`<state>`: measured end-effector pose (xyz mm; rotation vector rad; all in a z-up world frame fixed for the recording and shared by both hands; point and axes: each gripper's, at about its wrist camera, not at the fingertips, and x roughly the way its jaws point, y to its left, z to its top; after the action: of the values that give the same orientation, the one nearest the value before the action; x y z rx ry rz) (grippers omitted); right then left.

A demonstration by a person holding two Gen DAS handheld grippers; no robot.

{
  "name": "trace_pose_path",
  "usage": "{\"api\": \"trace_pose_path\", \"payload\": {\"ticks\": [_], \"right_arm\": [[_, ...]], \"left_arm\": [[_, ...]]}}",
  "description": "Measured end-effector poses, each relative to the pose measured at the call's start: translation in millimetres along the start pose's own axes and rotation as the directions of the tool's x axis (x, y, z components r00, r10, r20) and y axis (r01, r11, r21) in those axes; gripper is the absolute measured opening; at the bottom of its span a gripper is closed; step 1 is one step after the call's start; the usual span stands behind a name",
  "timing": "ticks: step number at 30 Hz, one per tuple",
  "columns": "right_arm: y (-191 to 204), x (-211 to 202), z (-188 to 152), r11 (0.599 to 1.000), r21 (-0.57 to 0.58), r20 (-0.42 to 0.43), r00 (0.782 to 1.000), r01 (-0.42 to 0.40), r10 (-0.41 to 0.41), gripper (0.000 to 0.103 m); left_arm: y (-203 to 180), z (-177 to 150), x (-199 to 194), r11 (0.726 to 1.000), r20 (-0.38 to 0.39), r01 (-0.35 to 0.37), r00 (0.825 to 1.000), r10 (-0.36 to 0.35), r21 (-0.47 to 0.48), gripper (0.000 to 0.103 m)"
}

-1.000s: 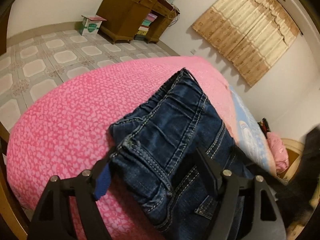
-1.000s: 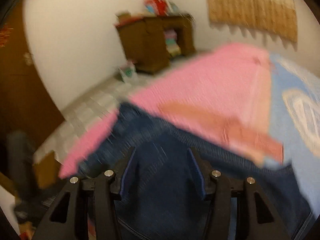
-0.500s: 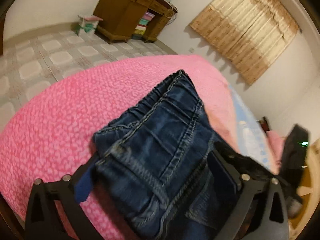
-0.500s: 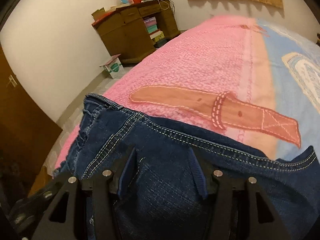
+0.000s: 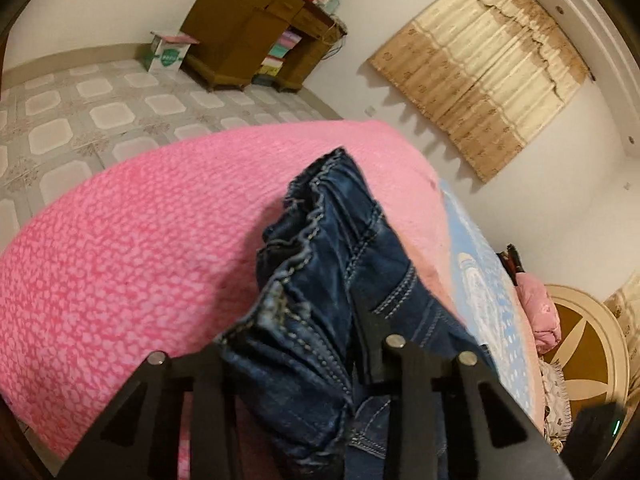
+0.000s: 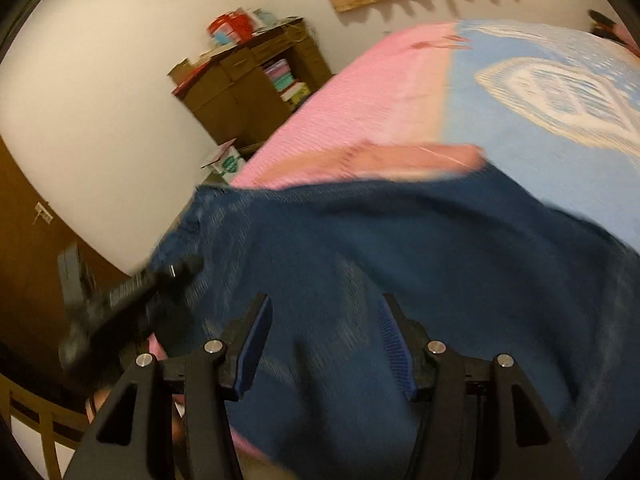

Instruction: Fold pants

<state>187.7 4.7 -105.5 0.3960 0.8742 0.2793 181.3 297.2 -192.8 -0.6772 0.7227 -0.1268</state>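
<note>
Jeans [image 5: 340,280] lie bunched on the pink bedspread [image 5: 140,248], the waistband end toward the far edge. The left gripper [image 5: 294,344] has just been closing; its jaws now pinch a thick fold of denim between them. The right gripper [image 6: 326,344] stands half open with blurred denim filling the gap; grip there cannot be told.
</note>
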Motion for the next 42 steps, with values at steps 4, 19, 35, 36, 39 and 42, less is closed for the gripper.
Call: {"api": "trace_pose_path", "payload": {"ticks": [4, 19, 35, 36, 39, 42], "right_arm": [[-32.8, -52.8, -41.5, 0.998, 0.023, 0.020, 0.998, 0.062, -0.062, 0.056], [-124.3, -104.7, -96.6, 0.959, 0.199, 0.025, 0.977, 0.203, -0.212, 0.057], [-253.7, -269.9, -143.0, 0.784, 0.606, 0.253, 0.902, 0.135, -0.351, 0.057], [-261.1, -275.9, -149.9, 0.767, 0.627, 0.251, 0.897, 0.135, -0.363, 0.057], [-275.6, -284.3, -166.7, 0.736, 0.664, 0.240, 0.894, 0.133, -0.378, 0.057], [-282.5, -285.6, -174.7, 0.722, 0.682, 0.243, 0.894, 0.118, -0.376, 0.057]], "left_arm": [[-16.4, 5.8, -10.7, 0.999, 0.019, 0.031, 0.999, -0.032, 0.030, 0.032], [-182.5, -21.7, -86.9, 0.874, 0.010, 0.233, 0.965, -0.262, 0.427, 0.032], [-363.6, -257.8, -35.0, 0.446, -0.486, 0.567, 0.823, -0.293, 0.693, 0.032], [-364.7, -278.5, -24.2, 0.424, -0.511, 0.557, 0.829, -0.228, 0.714, 0.032], [-355.2, -329.8, -4.9, 0.350, -0.539, 0.529, 0.839, -0.078, 0.773, 0.035], [-355.0, -335.4, -25.4, 0.281, -0.525, 0.539, 0.841, -0.129, 0.794, 0.047]]}}
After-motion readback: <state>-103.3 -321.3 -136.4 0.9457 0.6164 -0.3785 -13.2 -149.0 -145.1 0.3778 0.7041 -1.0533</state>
